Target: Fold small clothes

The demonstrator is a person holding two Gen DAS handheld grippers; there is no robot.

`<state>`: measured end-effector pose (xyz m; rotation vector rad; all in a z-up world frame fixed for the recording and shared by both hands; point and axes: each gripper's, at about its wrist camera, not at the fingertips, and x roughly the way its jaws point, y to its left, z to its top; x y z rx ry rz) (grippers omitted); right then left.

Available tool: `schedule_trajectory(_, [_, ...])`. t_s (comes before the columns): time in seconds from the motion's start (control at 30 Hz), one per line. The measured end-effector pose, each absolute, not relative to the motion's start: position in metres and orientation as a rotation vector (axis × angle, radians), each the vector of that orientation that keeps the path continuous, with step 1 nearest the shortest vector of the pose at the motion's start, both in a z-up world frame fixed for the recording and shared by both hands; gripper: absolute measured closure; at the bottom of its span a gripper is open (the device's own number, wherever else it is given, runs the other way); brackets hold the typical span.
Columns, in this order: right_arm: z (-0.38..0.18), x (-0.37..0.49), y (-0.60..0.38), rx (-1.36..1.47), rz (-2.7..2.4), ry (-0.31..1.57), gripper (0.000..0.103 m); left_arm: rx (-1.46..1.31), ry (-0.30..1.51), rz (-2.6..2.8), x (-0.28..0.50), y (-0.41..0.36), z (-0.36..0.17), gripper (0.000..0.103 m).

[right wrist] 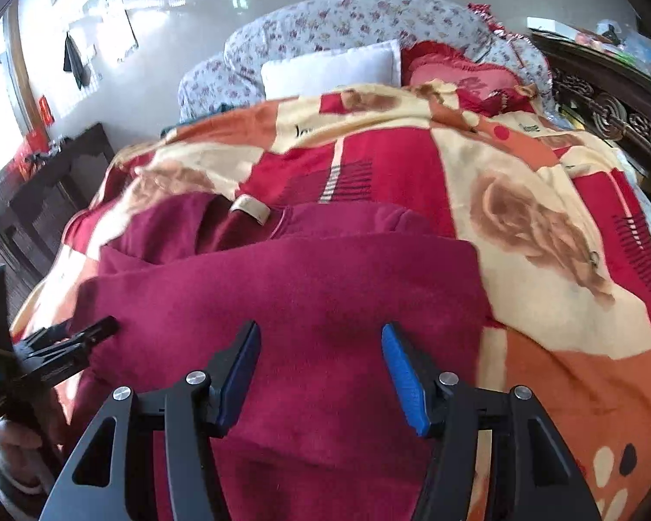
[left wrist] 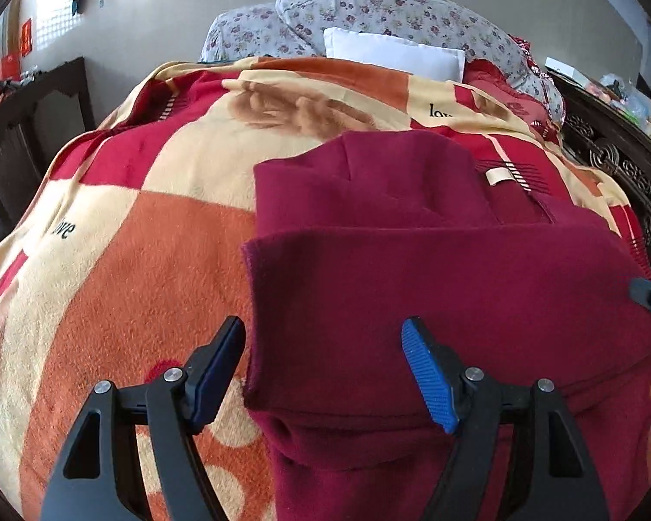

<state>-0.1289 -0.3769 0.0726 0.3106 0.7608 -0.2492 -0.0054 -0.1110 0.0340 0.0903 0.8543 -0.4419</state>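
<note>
Item: left gripper (left wrist: 323, 369), jaws spread wide and holding nothing; we see its left finger over the blanket (left wrist: 130, 260) and its right finger over the maroon garment (left wrist: 434, 286), so the jaws straddle the garment's left-hand edge. Item: right gripper (right wrist: 321, 369), jaws equally wide and empty, both fingers above the garment's middle-right. Item: maroon garment, lying on the blanket directly ahead of and beneath both grippers, a near panel already laid over the far part, collar tag (right wrist: 251, 209) at the far end; we judge its long axis to run across both pairs of jaws, from side to side. Neither gripper is clearly nearer to it; the left sits at its left edge, the right nearer its right edge.
</note>
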Motion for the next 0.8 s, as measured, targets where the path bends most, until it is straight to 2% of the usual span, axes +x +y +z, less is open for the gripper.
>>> schedule_trajectory(0.17, [0.075,-0.154,-0.366,0.227,-0.285,0.784,0.040,0.107,0.854,-0.429,-0.011,-0.109,0.035,0.029])
schedule_trajectory(0.33, [0.050,-0.167,-0.370,0.166,-0.374,0.865,0.040,0.120,0.864,-0.420,-0.012,-0.109,0.031,0.029])
schedule_trajectory(0.5, [0.061,-0.202,-0.379,0.258,-0.360,0.783,0.040,0.121,0.859,-0.413,-0.016,-0.103,0.038,0.029])
schedule_trajectory(0.8, [0.052,-0.201,-0.370,0.086,-0.409,0.815,0.040,0.100,0.844,-0.415,-0.025,-0.097,0.052,0.029])
